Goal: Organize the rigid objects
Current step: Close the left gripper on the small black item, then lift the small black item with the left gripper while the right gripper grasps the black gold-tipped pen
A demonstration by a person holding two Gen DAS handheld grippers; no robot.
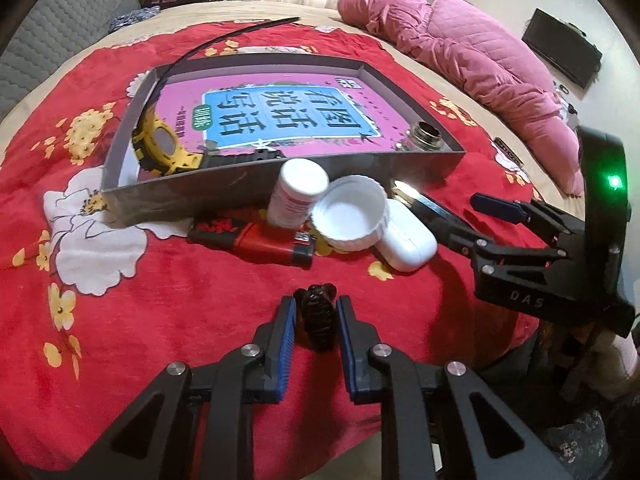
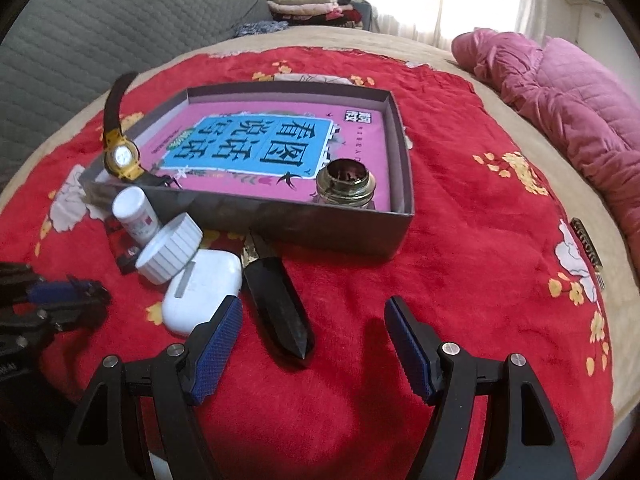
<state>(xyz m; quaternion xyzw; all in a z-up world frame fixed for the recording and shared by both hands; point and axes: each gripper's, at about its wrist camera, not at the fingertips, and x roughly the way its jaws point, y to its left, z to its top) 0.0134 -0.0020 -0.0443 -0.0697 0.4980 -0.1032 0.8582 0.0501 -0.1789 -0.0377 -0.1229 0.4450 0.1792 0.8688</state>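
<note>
Both wrist views near, box (image 1: 256,188) shared.

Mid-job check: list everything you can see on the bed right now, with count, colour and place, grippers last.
Shallow cardboard box: one, grey, on red floral blanket.
Pink book: one, lining the box.
Yellow-black wristwatch: one, box's left corner.
Brass-necked glass jar: one, box's right corner.
White pill bottle, white ribbed cap, white earbud case, red lighter, black pointed sheath: one each, before the box.
Small black ribbed piece: one, in left gripper.
Right gripper: open, empty.

Pink quilt (image 2: 568,92); folded clothes (image 2: 308,4)
</note>
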